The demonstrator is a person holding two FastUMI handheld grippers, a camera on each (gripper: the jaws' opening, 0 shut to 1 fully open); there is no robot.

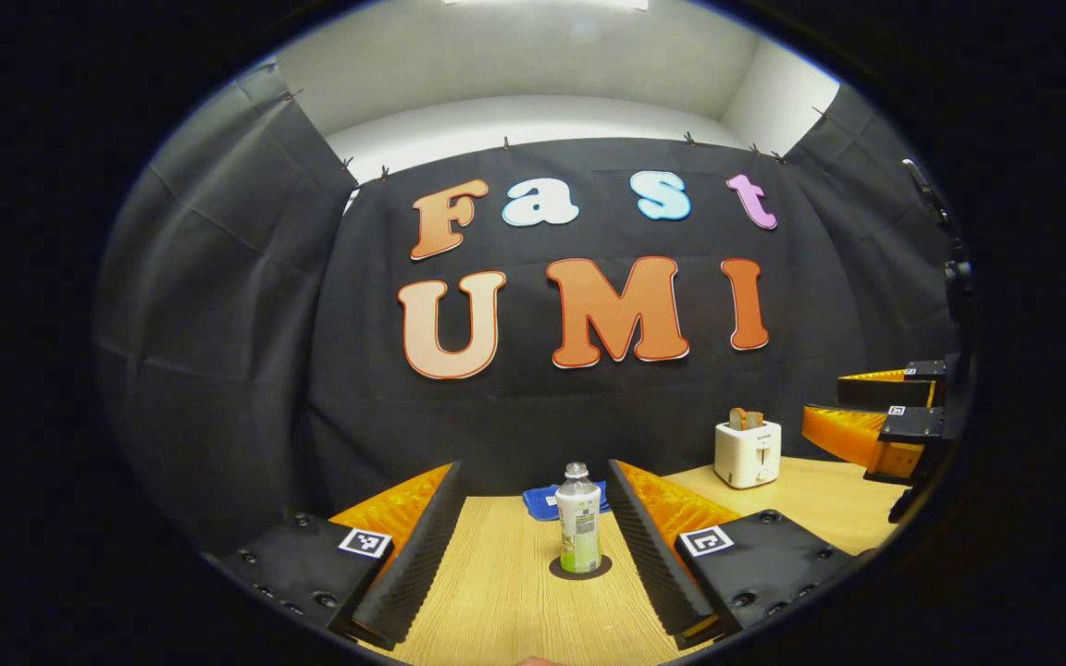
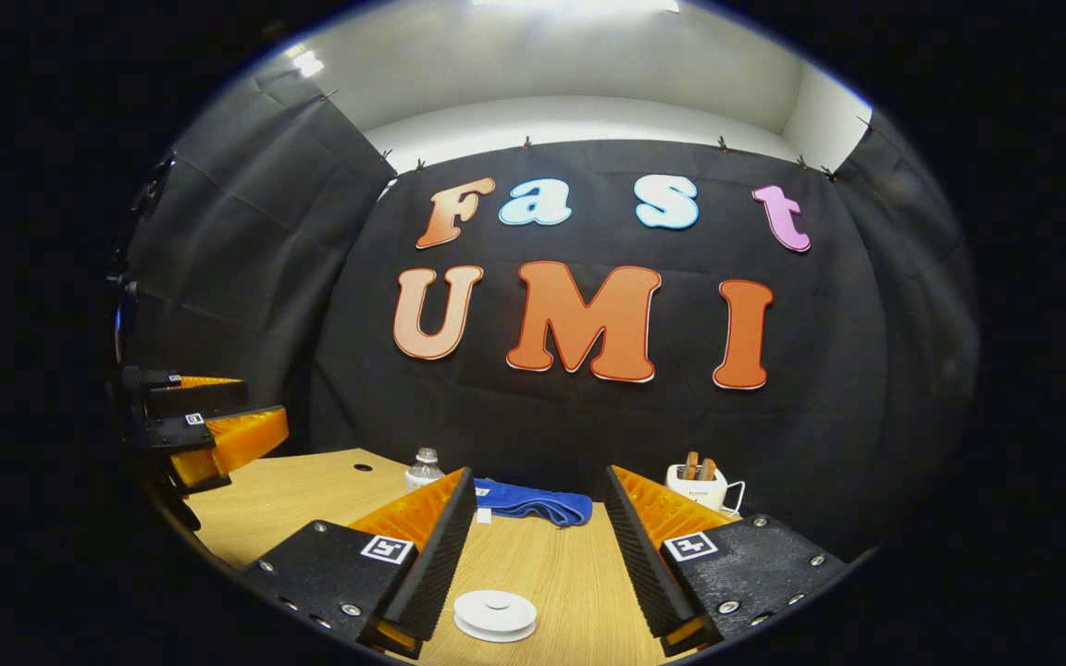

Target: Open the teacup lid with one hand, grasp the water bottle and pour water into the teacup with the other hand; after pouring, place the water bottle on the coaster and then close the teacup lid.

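A clear water bottle point(image 1: 579, 523) with a green and white label stands upright on a dark round coaster point(image 1: 579, 571). It is straight ahead of my left gripper point(image 1: 535, 476), which is open with the bottle framed between its fingers and touching neither. In the right gripper view, a white round teacup lid point(image 2: 496, 613) with a small knob lies low between the fingers of my right gripper point(image 2: 539, 476), which is open and empty. The cup under the lid is hidden. The bottle's cap point(image 2: 424, 465) peeks over the left finger.
A blue cloth point(image 1: 551, 500) point(image 2: 533, 502) lies folded at the table's back by the black wall. A white toaster point(image 1: 748, 451) point(image 2: 704, 481) with bread slices stands to the right. The other gripper point(image 1: 875, 418) point(image 2: 209, 427) hovers at the side of each view.
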